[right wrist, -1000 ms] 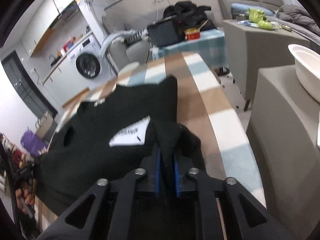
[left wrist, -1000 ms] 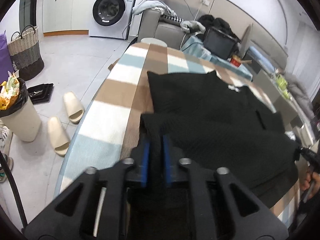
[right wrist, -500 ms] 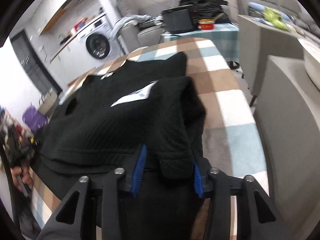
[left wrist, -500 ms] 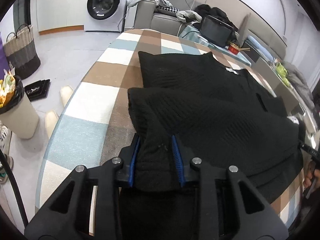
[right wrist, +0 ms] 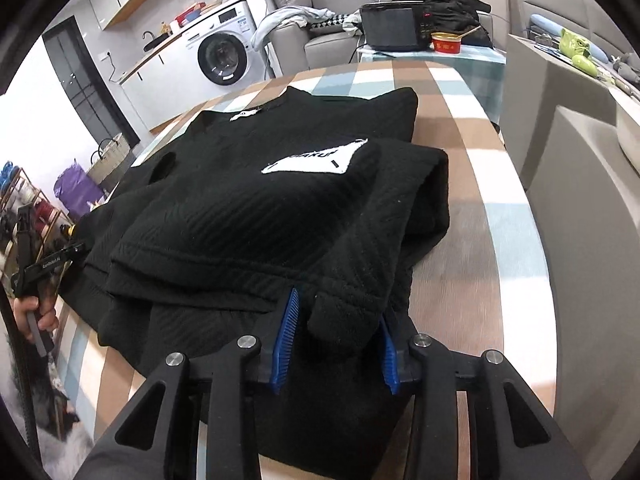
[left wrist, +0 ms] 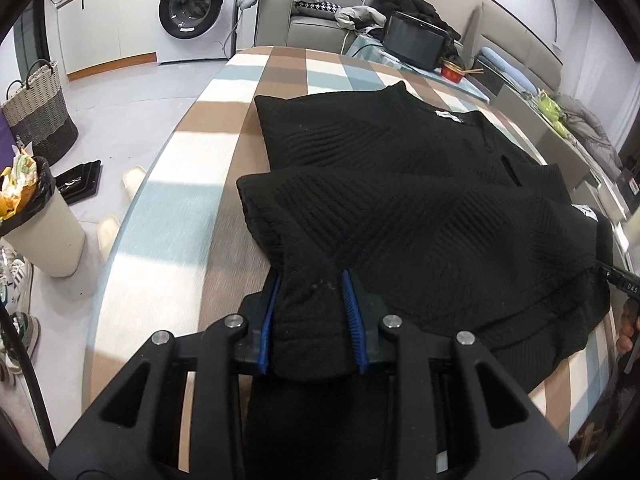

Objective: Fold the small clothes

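A black ribbed sweater point(left wrist: 400, 184) lies on a checked table point(left wrist: 192, 184), its near part folded over the far part. It also shows in the right wrist view point(right wrist: 248, 208), with a white patch point(right wrist: 316, 160) on top. My left gripper point(left wrist: 312, 320) is open, with a loose fold of the sweater lying between its blue pads. My right gripper point(right wrist: 336, 340) is open too, with a bunched corner of the sweater between its pads. Each gripper sits at a near corner of the folded layer.
The table's left edge drops to a floor with a bin point(left wrist: 36, 216), slippers and a woven basket point(left wrist: 36, 116). A washing machine point(left wrist: 192, 8) and a sofa stand beyond. A grey cabinet point(right wrist: 576, 184) stands right of the table. A microwave point(right wrist: 392, 24) sits behind.
Both grippers went from shut on the sweater to open. Both have pulled back toward the near table edge, leaving the folded layer lying on the sweater.
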